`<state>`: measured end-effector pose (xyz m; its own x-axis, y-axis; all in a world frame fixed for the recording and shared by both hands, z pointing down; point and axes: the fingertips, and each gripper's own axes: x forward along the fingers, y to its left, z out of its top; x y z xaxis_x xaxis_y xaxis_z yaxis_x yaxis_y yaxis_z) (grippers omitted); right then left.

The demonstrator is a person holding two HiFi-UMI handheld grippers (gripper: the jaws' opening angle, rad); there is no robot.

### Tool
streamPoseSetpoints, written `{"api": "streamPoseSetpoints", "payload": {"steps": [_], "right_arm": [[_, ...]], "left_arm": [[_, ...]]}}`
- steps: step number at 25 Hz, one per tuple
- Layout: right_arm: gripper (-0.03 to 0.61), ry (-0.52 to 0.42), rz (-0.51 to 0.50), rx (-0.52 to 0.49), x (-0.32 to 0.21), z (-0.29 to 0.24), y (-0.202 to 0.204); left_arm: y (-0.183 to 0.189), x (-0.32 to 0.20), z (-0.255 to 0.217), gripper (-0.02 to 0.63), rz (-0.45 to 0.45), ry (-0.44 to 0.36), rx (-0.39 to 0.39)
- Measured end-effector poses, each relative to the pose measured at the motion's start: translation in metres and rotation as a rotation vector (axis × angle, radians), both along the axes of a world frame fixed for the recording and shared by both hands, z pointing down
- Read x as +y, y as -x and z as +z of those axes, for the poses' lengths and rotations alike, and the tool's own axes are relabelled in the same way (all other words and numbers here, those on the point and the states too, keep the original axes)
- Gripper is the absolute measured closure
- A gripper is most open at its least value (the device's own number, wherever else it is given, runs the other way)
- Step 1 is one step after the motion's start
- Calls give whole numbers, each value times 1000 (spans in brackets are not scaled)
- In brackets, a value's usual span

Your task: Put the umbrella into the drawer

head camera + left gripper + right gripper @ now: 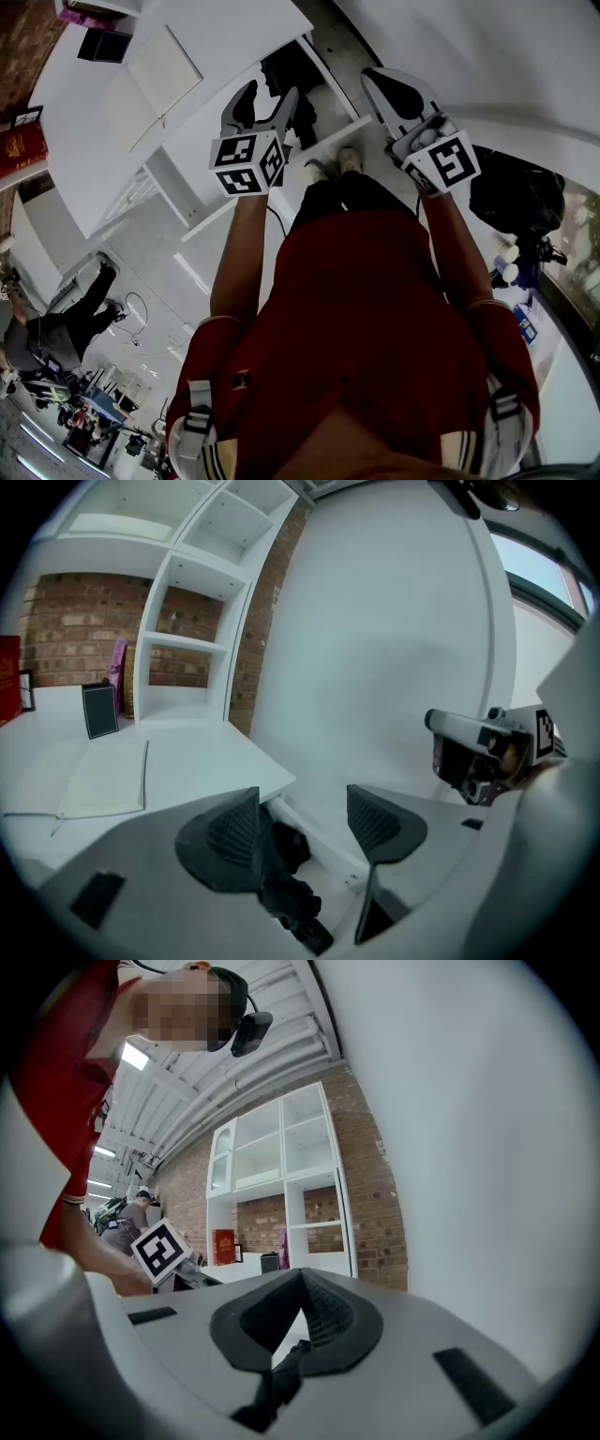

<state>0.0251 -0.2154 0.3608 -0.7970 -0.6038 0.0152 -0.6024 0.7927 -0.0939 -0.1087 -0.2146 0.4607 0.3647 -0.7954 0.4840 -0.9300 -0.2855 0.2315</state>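
The black folded umbrella lies inside the open white drawer under the desk. In the left gripper view the umbrella rests in the drawer, below and behind the jaws. My left gripper hovers just over it, open; its left pad is close beside the umbrella but nothing is pinched. My right gripper hangs to the right of the drawer, away from the umbrella. Its jaw tips meet, so it is shut. A dark strip shows low in the gap, and I cannot tell what it is.
The white desk carries an open notebook and a small black frame. White shelves stand against a brick wall. A black bag sits on the floor at right. Another person is far left.
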Motion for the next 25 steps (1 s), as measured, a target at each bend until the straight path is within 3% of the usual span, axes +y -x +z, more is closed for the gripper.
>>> {"api": "streamPoseSetpoints", "payload": {"steps": [14,20,25], "right_arm": [[580,-43,-73,-11,39,-34,16],[580,-62,-95,-39,52,-49,22],[580,-79,-111,-56,58,-59,27]], "left_arm": [[-2,48,-107,372,20,-295,-13],[2,62,-127,450,2,-353,-29],[7,70,-137,551,-18,-394,-42]]}}
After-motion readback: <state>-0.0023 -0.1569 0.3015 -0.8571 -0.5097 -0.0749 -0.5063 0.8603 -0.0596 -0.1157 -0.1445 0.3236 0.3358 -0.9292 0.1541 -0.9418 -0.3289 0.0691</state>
